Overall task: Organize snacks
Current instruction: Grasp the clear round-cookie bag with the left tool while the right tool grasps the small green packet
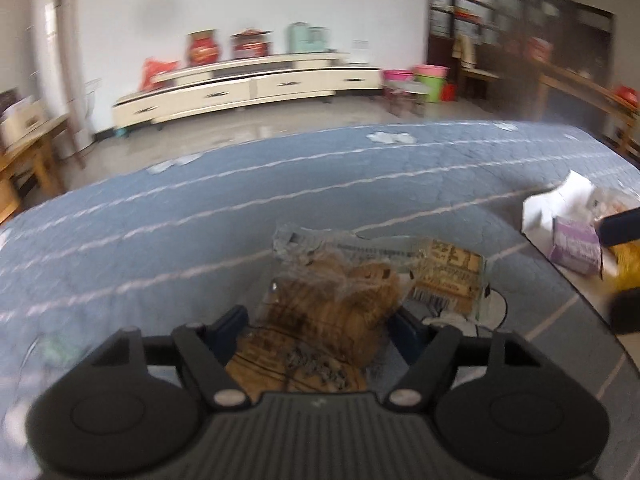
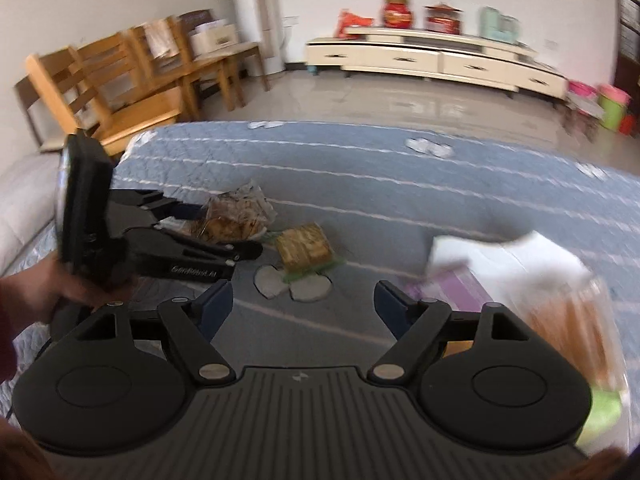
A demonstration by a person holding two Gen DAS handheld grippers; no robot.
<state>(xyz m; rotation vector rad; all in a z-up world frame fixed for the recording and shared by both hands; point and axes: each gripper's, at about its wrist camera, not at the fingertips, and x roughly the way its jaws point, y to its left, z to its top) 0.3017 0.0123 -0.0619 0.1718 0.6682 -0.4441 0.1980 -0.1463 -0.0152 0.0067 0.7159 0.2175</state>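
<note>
Snacks are the job here, and one snack bag (image 1: 332,304) sits right between the two fingers of the left claw (image 1: 320,320). It is a clear bag with brown cakes inside. The left claw is clenched on it, and the bag sticks out forward, away from the claw, with its long side pointing the same way as the fingers. In the right wrist view the same bag (image 2: 236,216) looks lifted a little above the blue quilt (image 2: 360,168), but the blur makes that hard to be sure of.

A small yellow snack pack (image 2: 306,246) lies flat on the quilt, just beside the left claw's tips. It is ahead of the right claw (image 2: 304,304) and a bit to the left.

The right claw is spread wide and holds nothing.

A white box (image 2: 520,256) with a purple pack (image 1: 576,246) in it sits off to the right, close to the right claw. It is well apart from the held bag. I think the bag goes there next, so the left claw must carry it to the right.
</note>
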